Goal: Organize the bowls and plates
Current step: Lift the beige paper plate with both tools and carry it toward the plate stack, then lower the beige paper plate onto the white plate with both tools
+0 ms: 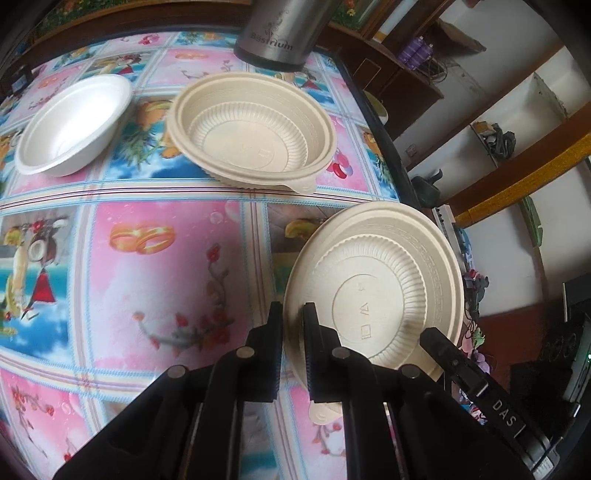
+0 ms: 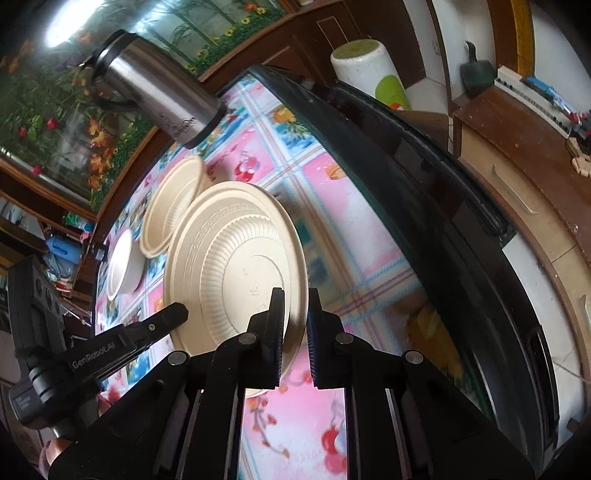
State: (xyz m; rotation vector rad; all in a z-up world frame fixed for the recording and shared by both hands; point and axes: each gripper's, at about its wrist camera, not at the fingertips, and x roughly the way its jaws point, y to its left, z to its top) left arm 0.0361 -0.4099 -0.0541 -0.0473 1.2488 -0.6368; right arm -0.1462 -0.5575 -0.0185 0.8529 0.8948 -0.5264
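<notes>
- White bowl [image 1: 72, 125] stands at the far left of the patterned table [image 1: 155, 266], upright, empty
- Ribbed beige bowl [image 1: 251, 129] sits just right of it; steel flask [image 1: 284, 29] stands behind
- Left gripper [image 1: 293, 347] is clamped on the left rim of the beige plate [image 1: 373, 288]
- Plate is tilted, near the table's right edge, held between both grippers
- Right gripper [image 2: 295, 332] is clamped on the plate's opposite rim, seen from the right wrist camera

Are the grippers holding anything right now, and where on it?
Both hold the beige ribbed plate by its rim: left gripper on one edge, right gripper on the opposite edge.
</notes>
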